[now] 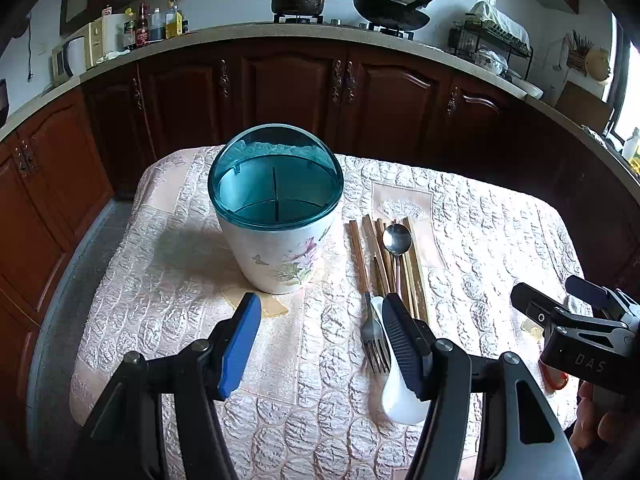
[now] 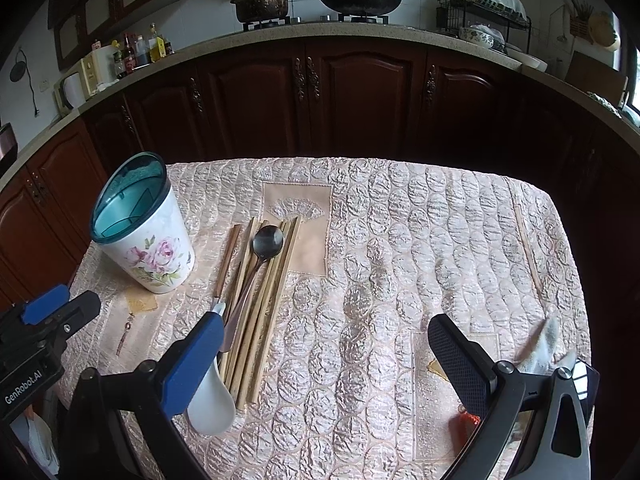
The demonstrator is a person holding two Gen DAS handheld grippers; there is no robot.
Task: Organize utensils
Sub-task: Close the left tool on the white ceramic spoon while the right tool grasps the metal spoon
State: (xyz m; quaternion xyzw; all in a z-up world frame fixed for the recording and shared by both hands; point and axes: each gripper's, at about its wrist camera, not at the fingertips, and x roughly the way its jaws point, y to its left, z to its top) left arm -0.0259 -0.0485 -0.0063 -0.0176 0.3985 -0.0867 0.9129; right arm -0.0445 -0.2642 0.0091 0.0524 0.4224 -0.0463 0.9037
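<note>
The left hand-held gripper (image 1: 320,328) is hovering low over the tabletop (image 1: 480,240) with its jaws spread apart, gripping nothing. The right hand-held gripper (image 2: 326,352) is also standing wide apart and empty, over bare quilted cloth to the right of the utensils.

The holder (image 1: 276,208), a white floral cup with a teal rim and dividers inside, is standing upright on the tabletop, its teal lid tipped back. Just beside it on its right, the chopsticks (image 1: 414,272) are lying in a loose bundle, with a metal spoon (image 1: 397,240) resting on top of them. At the near end of the bundle, a fork (image 1: 374,340) is lying touching a white spoon (image 1: 400,400).
</note>
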